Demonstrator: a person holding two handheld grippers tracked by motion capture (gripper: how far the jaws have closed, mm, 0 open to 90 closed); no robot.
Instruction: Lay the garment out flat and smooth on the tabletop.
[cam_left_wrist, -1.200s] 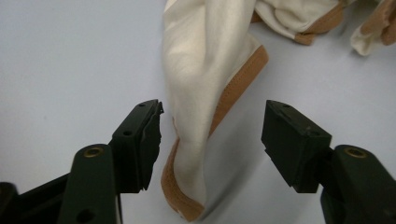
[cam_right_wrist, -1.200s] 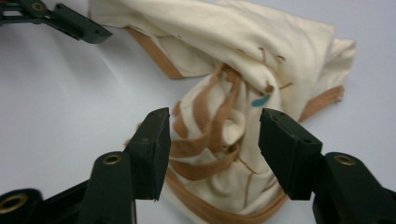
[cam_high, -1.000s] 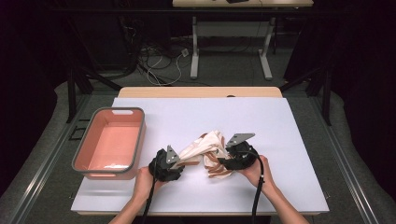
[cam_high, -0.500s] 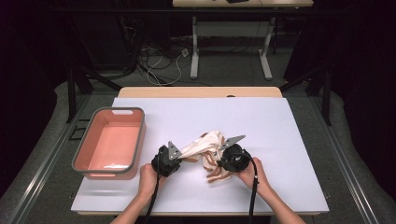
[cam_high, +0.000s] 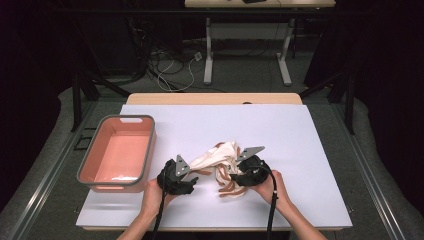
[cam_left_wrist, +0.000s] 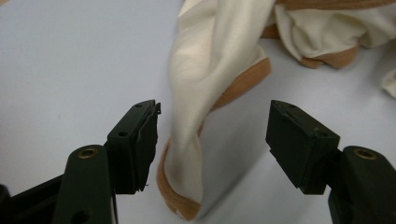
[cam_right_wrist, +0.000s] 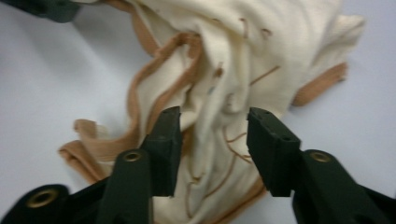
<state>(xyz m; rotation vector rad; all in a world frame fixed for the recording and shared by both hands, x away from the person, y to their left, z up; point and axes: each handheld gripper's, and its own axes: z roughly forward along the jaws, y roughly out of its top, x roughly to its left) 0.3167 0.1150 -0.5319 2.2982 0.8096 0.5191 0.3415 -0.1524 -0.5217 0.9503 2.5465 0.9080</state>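
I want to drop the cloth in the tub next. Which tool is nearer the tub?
Left. The left tool sits just right of the tub, at the cloth's near end; the right tool is farther right, beyond the cloth.

A white worktop (cam_high: 300, 150) lies under everything, with a strip of wood along its far edge. At its left side sits a salmon-pink tub (cam_high: 142, 150) with a grey rim. Beyond, on the floor, cables (cam_high: 170, 65) lie tangled beside a white desk frame (cam_high: 247, 45).

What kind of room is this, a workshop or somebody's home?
Probably a lab or recording studio rather than a home: dark curtains ring the space, loose cables lie on the floor, and a bare white table holds one cloth and a pink tub.
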